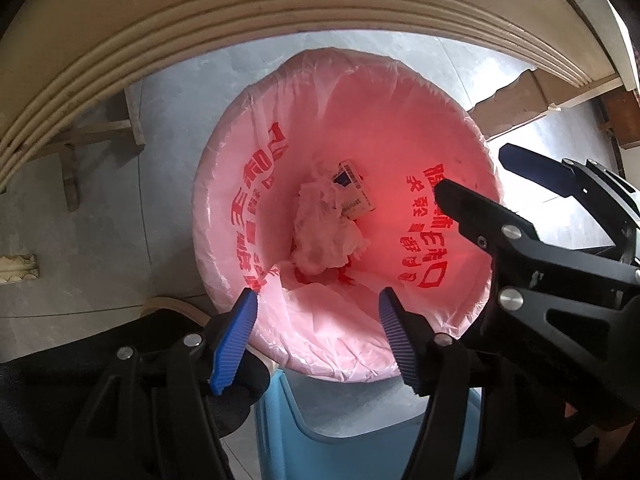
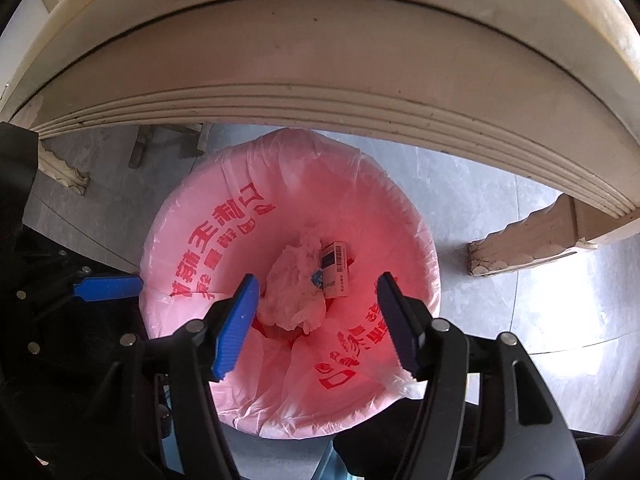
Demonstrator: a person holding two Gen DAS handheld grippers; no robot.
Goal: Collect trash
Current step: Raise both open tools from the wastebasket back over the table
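I hold both tongs over the trash bin (image 1: 224,240), which is lined with a thin, crinkled pink plastic bag (image 1: 400,128) printed with red characters. At the bottom lies the trash: a crumpled white wad of tissue (image 1: 326,232), soft and lumpy, and touching it a small flat carton (image 1: 354,192) with a barcode. In the left view the carton's long axis runs from upper left down to lower right; in the right view it lies steeper, nearly top to bottom, beside the wad's right edge.

My left gripper (image 1: 318,338) stands wide with nothing between its ribbed blue pads (image 1: 234,344). My right gripper (image 2: 316,326) is likewise spread apart and empty, hanging above the bin's mouth.

The left view shows my right tongs' black frame reaching in over the bin's right rim, and a pale blue plastic stool (image 1: 320,432) below the bin. The right view shows one blue pad of the left tongs at its left edge, and more of the cream, grooved table edge (image 2: 320,96) overhead. The floor (image 2: 540,280) is grey tile.
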